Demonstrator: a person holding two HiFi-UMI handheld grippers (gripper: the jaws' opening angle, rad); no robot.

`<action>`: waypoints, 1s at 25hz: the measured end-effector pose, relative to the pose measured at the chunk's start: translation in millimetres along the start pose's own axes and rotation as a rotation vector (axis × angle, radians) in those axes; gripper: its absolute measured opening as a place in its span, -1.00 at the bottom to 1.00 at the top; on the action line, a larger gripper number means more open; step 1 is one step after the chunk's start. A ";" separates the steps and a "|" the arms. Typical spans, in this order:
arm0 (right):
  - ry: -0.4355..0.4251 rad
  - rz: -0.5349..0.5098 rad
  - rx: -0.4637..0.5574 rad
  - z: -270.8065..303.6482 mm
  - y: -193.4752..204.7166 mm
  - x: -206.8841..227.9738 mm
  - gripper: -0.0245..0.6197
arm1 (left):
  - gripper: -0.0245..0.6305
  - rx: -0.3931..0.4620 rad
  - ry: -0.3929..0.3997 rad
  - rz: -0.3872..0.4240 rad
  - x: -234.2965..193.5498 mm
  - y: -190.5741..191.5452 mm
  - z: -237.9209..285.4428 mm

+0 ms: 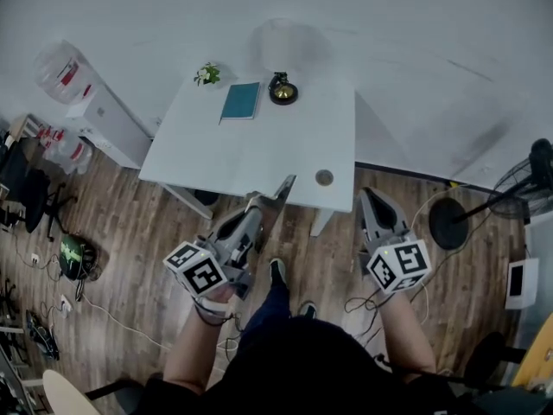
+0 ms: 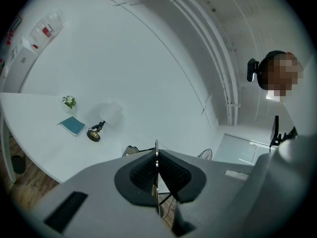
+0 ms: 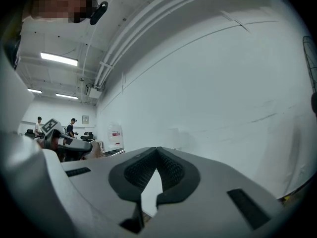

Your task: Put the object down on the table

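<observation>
- While my left claw (image 2: pixel 156 175) stands closed, its ribbed pads are clamped on a thin grey plate (image 1: pixel 283 188). In the left gripper view the plate shows edge-on, as one bright line between the pads.
- Plate, position: carried in the air, sticking out past the claw tips toward the near edge of the white tabletop (image 1: pixel 251 150). Whether it is already over that edge I cannot tell. It is not resting on anything.
- Plate, handling (my judgement): stiff, flat and probably light. The faces look smooth, so it could slide in the pads if tilted.
- Plate, hold (my judgement): the grip belongs on the two faces near one end, as now. Once it lies flat, the thin edge would be awkward to take up again.
- Right claw (image 3: pixel 156 152): closed on itself with nothing between the pads, beside the left claw but apart from it.
- Tabletop, contents: a teal book (image 1: pixel 240 100), a small plant (image 1: pixel 206 74) and a desk lamp (image 1: pixel 282 89), all along the far side, well apart from the plate.
- Below: wooden floor (image 1: pixel 138 232).
</observation>
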State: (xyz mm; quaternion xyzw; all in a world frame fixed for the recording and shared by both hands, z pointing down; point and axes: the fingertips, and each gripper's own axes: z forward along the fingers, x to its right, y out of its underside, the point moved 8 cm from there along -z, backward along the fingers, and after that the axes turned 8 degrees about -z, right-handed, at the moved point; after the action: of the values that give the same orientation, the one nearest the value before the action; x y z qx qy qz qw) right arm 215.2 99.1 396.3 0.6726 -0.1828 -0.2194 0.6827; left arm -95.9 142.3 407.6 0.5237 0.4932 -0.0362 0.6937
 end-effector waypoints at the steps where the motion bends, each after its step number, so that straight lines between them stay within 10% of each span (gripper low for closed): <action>1: 0.011 -0.002 -0.007 9.3 0.6 3.7 -0.90 | -0.91 -0.008 0.008 -0.007 -10.7 -5.1 7.9; 25: 0.186 -0.003 -0.132 195.8 6.7 72.2 -0.90 | -0.91 -0.276 0.061 -0.137 -224.5 -82.5 199.0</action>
State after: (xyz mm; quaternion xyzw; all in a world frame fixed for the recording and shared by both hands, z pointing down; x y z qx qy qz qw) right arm 169.3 -104.4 405.3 0.6440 -0.1030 -0.1685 0.7391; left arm -128.8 -151.1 505.9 0.3891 0.5490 0.0006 0.7397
